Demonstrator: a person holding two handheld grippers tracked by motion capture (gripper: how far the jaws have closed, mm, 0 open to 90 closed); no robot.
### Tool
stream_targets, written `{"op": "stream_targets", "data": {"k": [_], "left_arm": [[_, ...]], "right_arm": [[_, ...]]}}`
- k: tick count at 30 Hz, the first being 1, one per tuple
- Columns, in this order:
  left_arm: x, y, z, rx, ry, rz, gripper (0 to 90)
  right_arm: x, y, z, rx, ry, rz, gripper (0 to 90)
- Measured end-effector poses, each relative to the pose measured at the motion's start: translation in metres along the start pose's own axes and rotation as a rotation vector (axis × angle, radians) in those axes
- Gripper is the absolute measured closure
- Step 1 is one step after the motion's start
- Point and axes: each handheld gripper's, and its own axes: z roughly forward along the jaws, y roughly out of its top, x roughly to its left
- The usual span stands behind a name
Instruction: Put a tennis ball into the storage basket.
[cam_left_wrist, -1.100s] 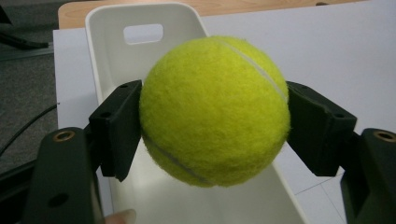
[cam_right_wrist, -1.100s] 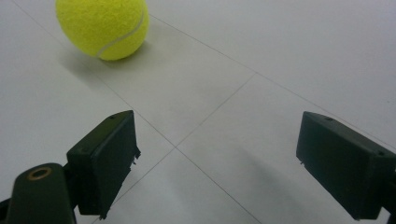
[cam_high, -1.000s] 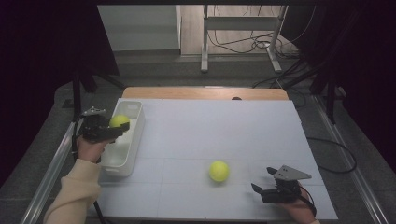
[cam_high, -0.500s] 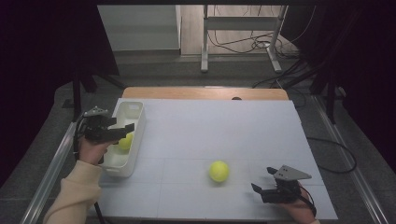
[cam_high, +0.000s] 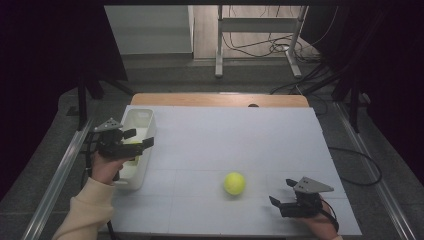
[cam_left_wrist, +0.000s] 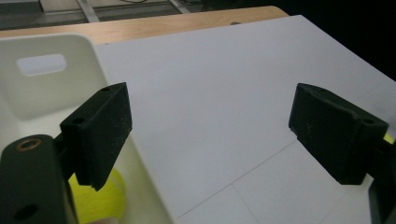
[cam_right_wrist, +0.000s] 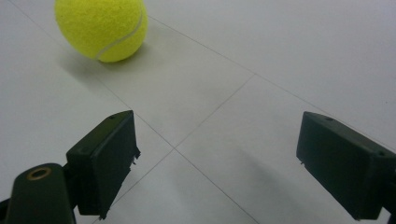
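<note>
Left gripper (cam_high: 136, 139) at nine o'clock, jaws just opened, empty, above white bin (cam_high: 142, 118) containing tennis ball (cam_left_wrist: 95, 200). Right gripper (cam_high: 283, 192) open; second tennis ball (cam_high: 234, 183) at its ten o'clock.

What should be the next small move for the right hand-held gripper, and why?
Probably ease the right hand-held gripper forward to straddle the tennis ball. Its jaws stand open and empty, the ball lies loose on the table ahead, and another ball already sits in the white bin.
</note>
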Motion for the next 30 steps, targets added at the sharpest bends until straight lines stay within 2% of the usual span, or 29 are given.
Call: {"op": "stream_targets", "data": {"k": [10,15,30], "left_arm": [[-0.027,-0.003,0.010,-0.010,-0.083,0.063,14.3],[-0.036,-0.005,0.018,-0.007,-0.114,0.073,14.4],[-0.068,-0.010,0.051,0.058,-0.194,0.132,14.0]], "right_arm": [[0.000,0.000,-0.001,-0.011,-0.003,-0.001,12.7],[0.000,0.000,-0.001,-0.014,-0.005,-0.002,12.8],[-0.002,0.001,-0.001,-0.018,-0.001,0.002,12.8]]}}
